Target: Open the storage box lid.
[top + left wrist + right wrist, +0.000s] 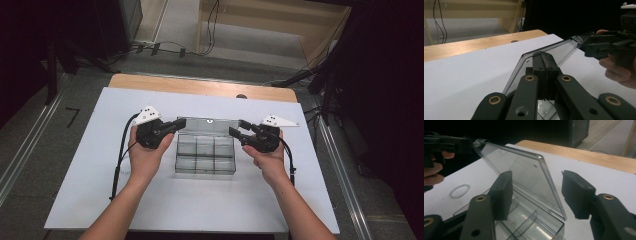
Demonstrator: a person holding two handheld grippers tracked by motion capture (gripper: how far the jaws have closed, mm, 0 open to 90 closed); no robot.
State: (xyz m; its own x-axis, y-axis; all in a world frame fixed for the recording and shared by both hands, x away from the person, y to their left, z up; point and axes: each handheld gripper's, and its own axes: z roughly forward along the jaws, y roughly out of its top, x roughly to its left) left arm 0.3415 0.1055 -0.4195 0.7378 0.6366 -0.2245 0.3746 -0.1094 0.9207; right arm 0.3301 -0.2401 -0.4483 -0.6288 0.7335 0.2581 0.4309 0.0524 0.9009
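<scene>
White worktop (100, 165) carries a clear compartment box (205, 159) whose raised lid (209, 125) the left tongs (179, 123) pinch while the right tongs (236, 129) gape beside it.

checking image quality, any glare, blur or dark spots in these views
High view: evenly lit white table, dark at both sides, no real glare. Left gripper view: near jaws soft, black background behind the lid. Right gripper view: lid reflects pale light, jaws slightly blurred, top left corner dark.
</scene>
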